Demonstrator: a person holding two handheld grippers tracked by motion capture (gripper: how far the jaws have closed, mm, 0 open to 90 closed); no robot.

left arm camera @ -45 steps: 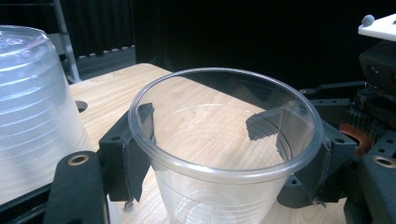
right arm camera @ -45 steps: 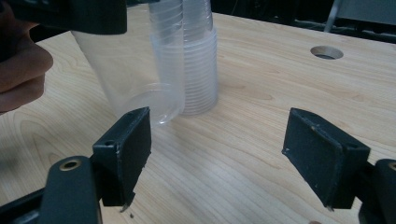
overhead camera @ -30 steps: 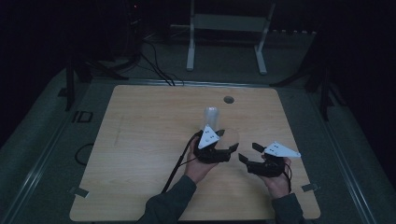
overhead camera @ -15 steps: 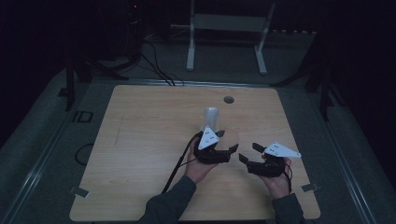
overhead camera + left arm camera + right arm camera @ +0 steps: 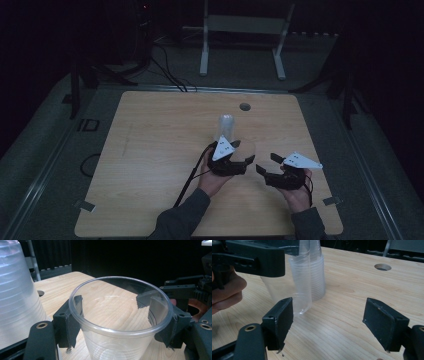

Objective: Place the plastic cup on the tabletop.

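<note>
Two grippers sit low in the high view: right gripper [image 5: 265, 162], jaws apart on nothing; left gripper [image 5: 248, 154] clamped on a clear cup [image 5: 117, 315] at centre frame, beside the cup stack [image 5: 226, 127] behind.

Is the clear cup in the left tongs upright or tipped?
Upright: the clear cup has its open rim facing up, clamped between the left tongs.
</note>
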